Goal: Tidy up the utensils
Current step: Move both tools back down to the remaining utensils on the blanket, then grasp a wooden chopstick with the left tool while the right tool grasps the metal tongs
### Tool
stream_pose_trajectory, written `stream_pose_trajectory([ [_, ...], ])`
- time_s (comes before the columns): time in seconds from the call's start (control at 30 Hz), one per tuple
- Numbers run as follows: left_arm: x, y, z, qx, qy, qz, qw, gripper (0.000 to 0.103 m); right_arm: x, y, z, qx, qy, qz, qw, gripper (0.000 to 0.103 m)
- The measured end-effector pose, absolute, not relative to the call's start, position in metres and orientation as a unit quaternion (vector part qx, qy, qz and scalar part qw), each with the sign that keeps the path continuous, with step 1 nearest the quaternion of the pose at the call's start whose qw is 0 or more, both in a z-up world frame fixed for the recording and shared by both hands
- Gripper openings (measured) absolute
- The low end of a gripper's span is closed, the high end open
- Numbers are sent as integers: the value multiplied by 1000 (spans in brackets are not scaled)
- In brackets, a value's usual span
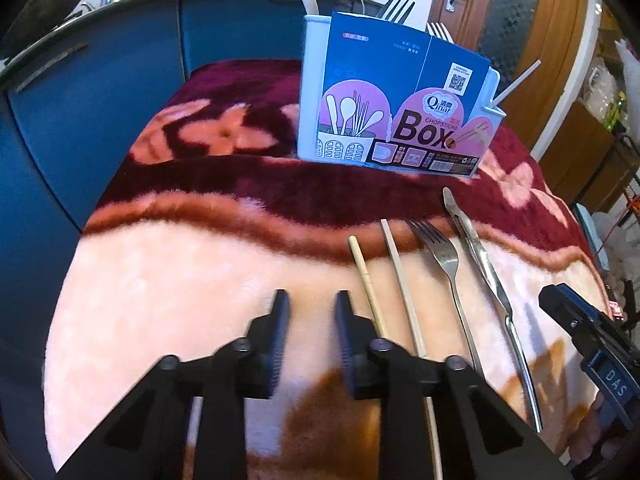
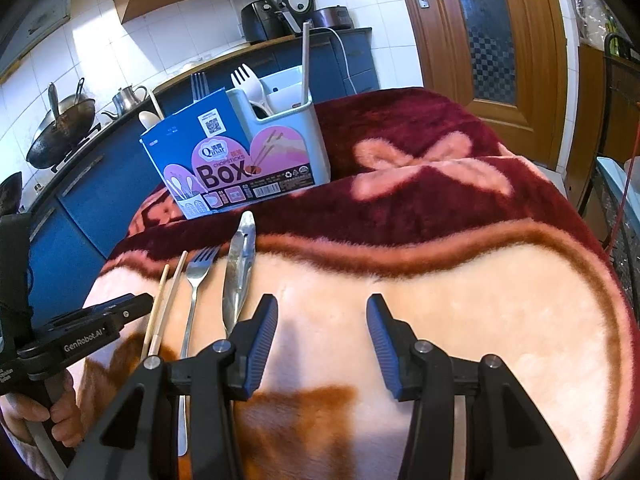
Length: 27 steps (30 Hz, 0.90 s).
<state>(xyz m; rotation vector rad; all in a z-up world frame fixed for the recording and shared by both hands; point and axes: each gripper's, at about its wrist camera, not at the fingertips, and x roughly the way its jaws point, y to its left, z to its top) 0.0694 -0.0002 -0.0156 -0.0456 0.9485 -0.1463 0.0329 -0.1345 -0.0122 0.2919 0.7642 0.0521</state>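
Two wooden chopsticks, a metal fork and metal tongs lie side by side on a pink and maroon blanket. A pale blue utensil box with a blue label stands at the back, holding forks, a white spork and a straw. My left gripper is open and empty, just left of the chopsticks. My right gripper is open and empty, right of the tongs.
The blanket covers the whole table. Blue kitchen cabinets stand behind, with a wok and a kettle on the counter. A wooden door is at the back right.
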Motion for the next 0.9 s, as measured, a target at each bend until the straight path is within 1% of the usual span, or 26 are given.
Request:
stream_pose_trajectory([
  [0.07,69,2,-15,-28,457,-73,886,6,33,-134,-12,141,371,27,918,50],
  [0.27,66,8,-14,-53,452,-85,887,1,32,-130,-10,134,371,27,918,50],
  [0.63,57,31,-2,-94,416,-94,899,1,32,-115,-2,116,375,34,919,50],
  [0.9,56,44,-4,-114,417,-109,895,1,41,-105,-1,113,396,63,909,50],
])
